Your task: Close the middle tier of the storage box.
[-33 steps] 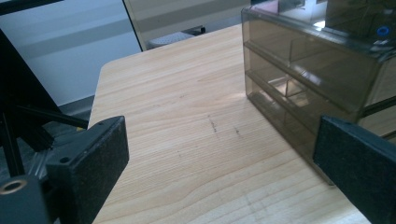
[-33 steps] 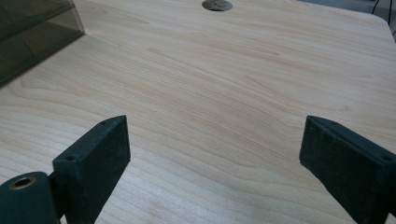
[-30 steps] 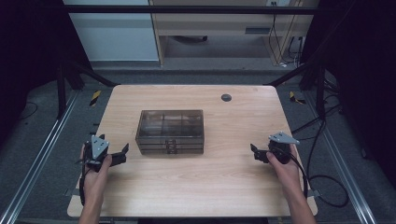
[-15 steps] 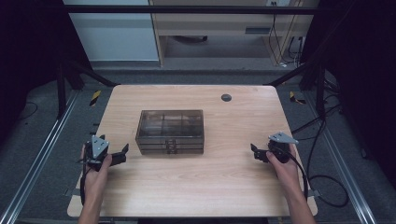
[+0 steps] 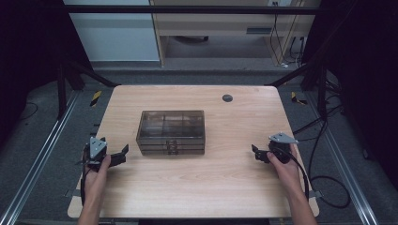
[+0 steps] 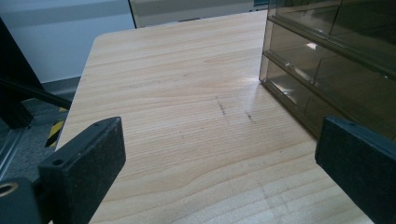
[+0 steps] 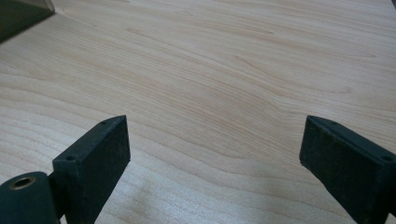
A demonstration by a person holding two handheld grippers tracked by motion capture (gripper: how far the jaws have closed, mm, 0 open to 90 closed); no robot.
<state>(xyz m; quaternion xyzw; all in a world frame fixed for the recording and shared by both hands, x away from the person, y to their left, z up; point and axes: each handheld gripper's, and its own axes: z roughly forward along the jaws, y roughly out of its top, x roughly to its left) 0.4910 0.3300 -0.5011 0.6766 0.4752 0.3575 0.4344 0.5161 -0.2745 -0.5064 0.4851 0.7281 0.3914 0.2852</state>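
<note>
You have no writing to read here. The smoky translucent plastic drawer box (image 5: 171, 131) carries no label, brand or number on its top or its drawer fronts. The light wooden table (image 5: 197, 187) bears only grain and a few faint dark scuffs (image 6: 233, 111), which spell nothing. The yellow-and-black hazard striping (image 5: 95, 98) on the floor rail is a warning pattern without words.

Drawer box (image 5: 171, 132) sits mid-table (image 5: 197, 187), seemingly between both tongs.
</note>
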